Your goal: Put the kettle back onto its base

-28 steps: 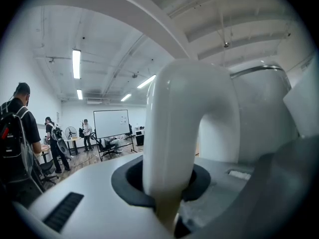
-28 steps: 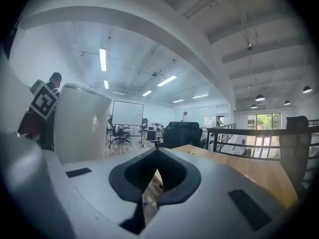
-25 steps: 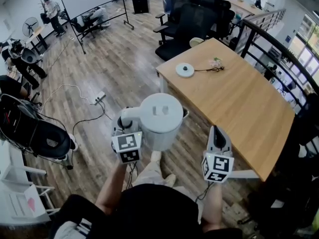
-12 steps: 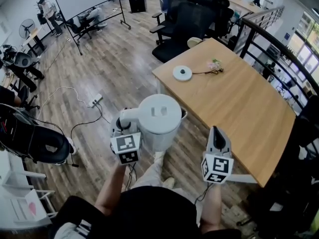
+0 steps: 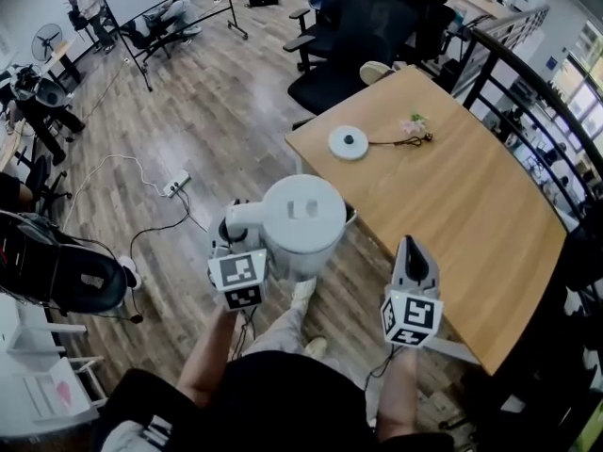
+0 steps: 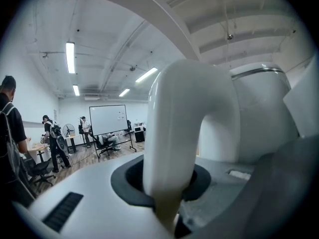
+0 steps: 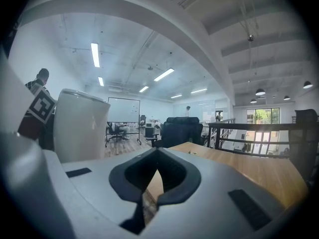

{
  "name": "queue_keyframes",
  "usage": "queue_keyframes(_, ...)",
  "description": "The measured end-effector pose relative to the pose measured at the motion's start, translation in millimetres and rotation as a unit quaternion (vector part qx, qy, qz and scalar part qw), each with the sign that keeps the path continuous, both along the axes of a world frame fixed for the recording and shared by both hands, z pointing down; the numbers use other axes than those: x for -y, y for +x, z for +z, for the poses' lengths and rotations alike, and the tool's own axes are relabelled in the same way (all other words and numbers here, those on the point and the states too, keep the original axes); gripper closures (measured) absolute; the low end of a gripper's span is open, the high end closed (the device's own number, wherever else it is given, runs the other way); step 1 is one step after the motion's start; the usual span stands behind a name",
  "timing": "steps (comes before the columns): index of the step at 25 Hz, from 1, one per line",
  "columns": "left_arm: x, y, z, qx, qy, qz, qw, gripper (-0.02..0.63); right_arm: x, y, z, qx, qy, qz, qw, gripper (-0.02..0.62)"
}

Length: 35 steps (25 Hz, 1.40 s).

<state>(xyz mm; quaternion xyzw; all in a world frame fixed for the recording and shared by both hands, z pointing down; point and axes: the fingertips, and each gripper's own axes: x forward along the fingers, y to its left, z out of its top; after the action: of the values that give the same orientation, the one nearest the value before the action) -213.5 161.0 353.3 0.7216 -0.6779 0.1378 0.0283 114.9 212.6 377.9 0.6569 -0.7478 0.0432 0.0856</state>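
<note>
Plainly, the left gripper (image 5: 229,235) had its jaws clamped on the white handle (image 6: 184,133) of the kettle (image 5: 300,217), which hung upright in the air with its lid on. It was over the wooden floor (image 5: 217,130), just off the long near edge of the table (image 5: 471,215), not above the tabletop. The round white base (image 5: 349,142) lay flat near the table's left corner, well apart from the kettle, with a dark cord running from it toward a small pink thing (image 5: 412,123). The right gripper (image 5: 414,252) was beside the kettle with its jaw tips pressed together on nothing.
</note>
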Motion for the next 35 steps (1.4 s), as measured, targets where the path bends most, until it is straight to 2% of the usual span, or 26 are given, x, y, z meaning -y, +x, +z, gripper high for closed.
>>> queue_keyframes(7, 66.6, 13.6, -3.6, -0.002, -0.001, 0.01, 0.9999, 0.548, 55.8, 14.3, 7.0, 0.0, -0.019, 0.014, 1.0, 0.597)
queue_keyframes(10, 90.6, 17.7, -8.5, 0.009, 0.0, 0.014, 0.9999, 0.546, 77.0, 15.3, -0.2, 0.003, -0.019, 0.019, 1.0, 0.597)
queue_keyframes(13, 113.4, 25.9, -10.3, 0.001, 0.001, 0.025, 0.9997, 0.546, 95.3, 20.8, 5.2, 0.0, -0.028, 0.027, 0.999, 0.597)
queue_keyframes(22, 180.3, 37.2, -8.0, -0.01, -0.004, 0.044, 0.999, 0.544, 150.2, 24.8, -0.6, -0.002, -0.025, 0.042, 0.999, 0.597)
queue_keyframes(30, 241.0, 48.9, -15.2, -0.017, 0.009, 0.062, 0.9979, 0.543, 195.2, 28.6, 3.9, -0.003, -0.033, 0.058, 0.998, 0.597)
queue_keyframes(35, 265.8, 47.6, -0.8, -0.009, 0.01, 0.073, 0.9973, 0.54, 214.8, 29.2, 7.7, -0.003, -0.029, 0.068, 0.997, 0.597)
